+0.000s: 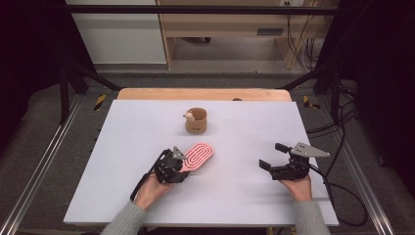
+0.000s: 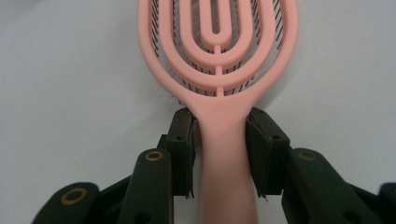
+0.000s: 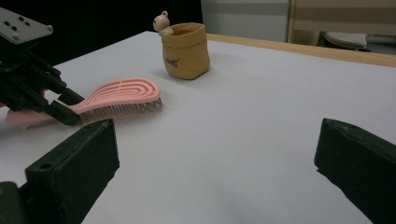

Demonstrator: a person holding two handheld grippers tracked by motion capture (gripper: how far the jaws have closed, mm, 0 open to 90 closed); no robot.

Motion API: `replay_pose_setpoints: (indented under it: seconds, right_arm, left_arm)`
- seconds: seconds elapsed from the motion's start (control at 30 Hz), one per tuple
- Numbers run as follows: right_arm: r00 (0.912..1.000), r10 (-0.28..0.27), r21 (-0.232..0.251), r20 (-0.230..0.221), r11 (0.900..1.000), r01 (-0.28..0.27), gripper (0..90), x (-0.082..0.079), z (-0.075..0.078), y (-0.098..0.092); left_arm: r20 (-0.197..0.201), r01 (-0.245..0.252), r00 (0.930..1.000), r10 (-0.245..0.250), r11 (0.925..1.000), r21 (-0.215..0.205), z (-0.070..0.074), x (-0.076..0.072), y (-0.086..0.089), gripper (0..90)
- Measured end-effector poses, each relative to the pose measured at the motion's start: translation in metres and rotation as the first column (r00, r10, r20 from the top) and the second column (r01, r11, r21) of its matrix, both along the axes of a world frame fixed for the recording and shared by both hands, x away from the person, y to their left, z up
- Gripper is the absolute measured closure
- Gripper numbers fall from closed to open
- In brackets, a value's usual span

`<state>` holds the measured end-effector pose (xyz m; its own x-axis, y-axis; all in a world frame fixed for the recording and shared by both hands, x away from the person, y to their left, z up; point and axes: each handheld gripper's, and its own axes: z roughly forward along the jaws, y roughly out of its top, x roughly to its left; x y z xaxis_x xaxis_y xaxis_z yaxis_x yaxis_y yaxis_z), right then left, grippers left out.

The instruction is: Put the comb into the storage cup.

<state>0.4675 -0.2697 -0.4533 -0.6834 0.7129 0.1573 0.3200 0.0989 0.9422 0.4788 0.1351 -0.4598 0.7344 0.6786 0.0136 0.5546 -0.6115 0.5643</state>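
A pink hairbrush lies bristles down on the white table, its handle pointing toward the person. My left gripper reaches over that handle. In the left gripper view its black pads sit tight against both sides of the brush at the neck of the handle, so my left gripper is shut on it. My right gripper rests low at the right, apart from the brush, jaws wide open and nothing between them. Its view shows the brush and the left gripper off to the left.
A small tan pouch with a little bear figure on its rim stands upright at the table's middle back, beyond the brush. The pouch is apart from both grippers. A wooden strip runs along the far edge.
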Motion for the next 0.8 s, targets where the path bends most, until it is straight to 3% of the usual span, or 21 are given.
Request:
replay_pose_setpoints:
  seconds: [0.33, 0.8]
  right_arm:
    - [1.0000, 0.000, 0.002, -0.001, 1.000, 0.000, 0.4, 0.0001, 0.0000, 0.0000]
    - [1.0000, 0.001, 0.003, -0.001, 1.000, -0.001, 0.5, 0.0001, 0.0000, 0.0002]
  left_arm:
    - [0.013, -0.003, 0.9999, 0.003, 1.0000, 0.006, -0.0002, -0.0006, -0.0003, 66.3]
    - [0.030, 0.008, 0.9995, -0.007, 0.9997, -0.025, 0.0048, -0.0037, 0.0023, 67.6]
